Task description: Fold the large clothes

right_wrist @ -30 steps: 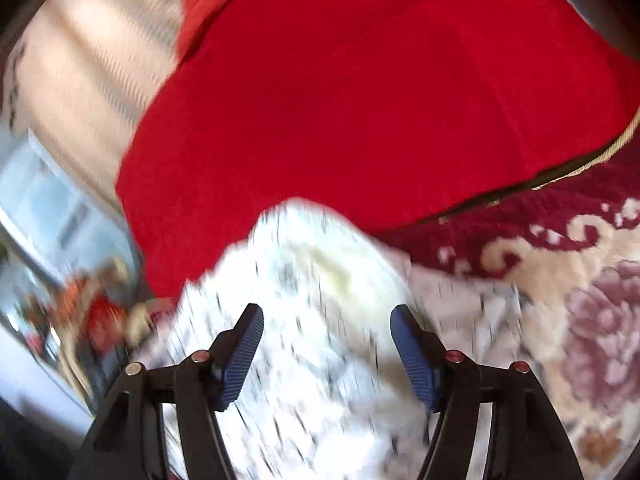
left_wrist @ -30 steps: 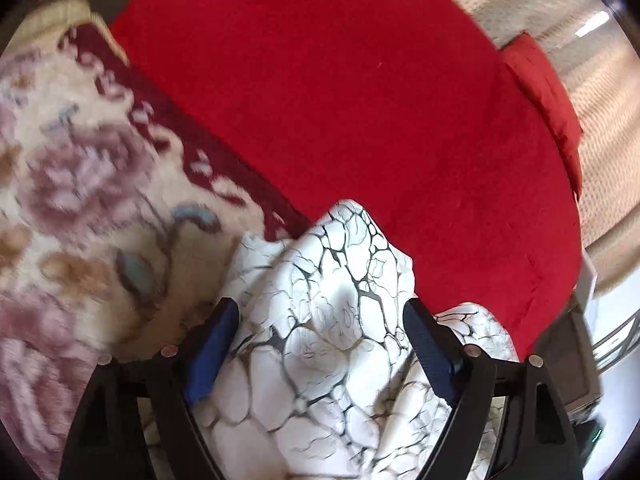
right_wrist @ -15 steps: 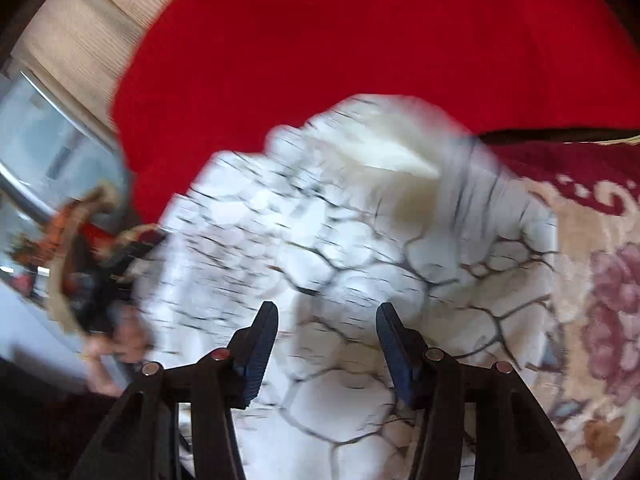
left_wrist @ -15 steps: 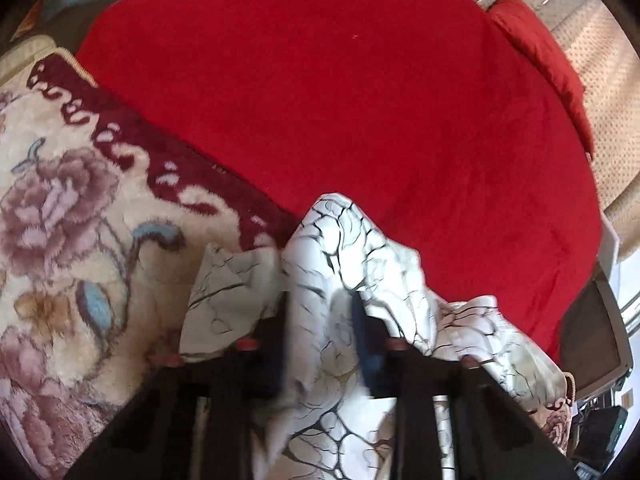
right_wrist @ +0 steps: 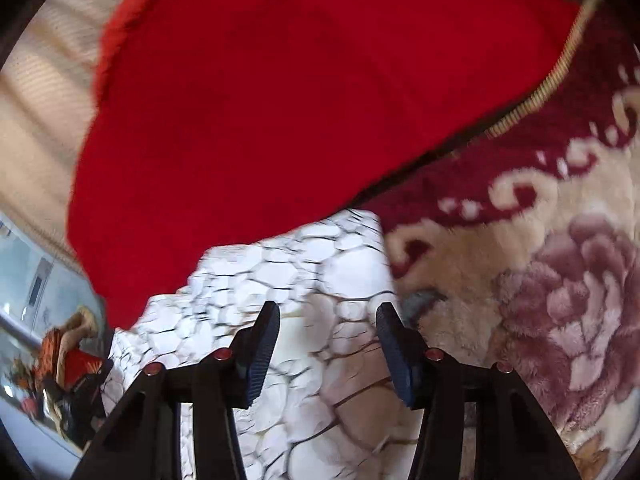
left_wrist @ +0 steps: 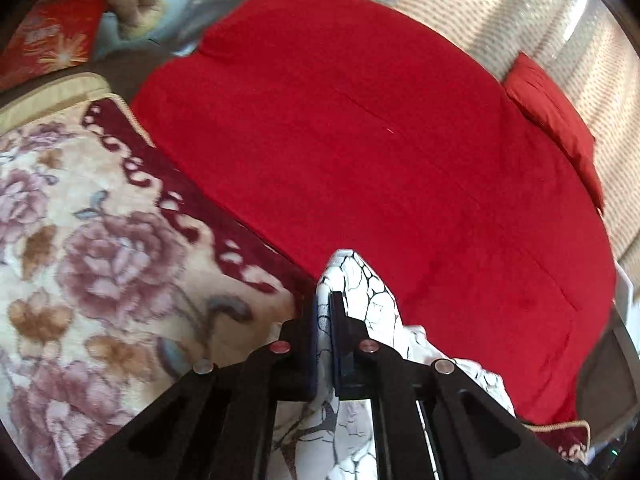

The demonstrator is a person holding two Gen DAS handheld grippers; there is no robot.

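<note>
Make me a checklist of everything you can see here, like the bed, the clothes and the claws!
Surface: red blanket partly overlapping a flowered blanket.
Job's things: white crackle-print garment, crumpled, lying on both blankets.
Clutter: red pillow at the far edge; red patterned item at the back.
Grippers: left claw shut on a fold of the garment; right claw open above the garment, having just narrowed, pads not pressing on the cloth.
Cables: nothing seen.
Surroundings: pale patterned curtain behind the bed; blurred room items at the right view's edge.
</note>
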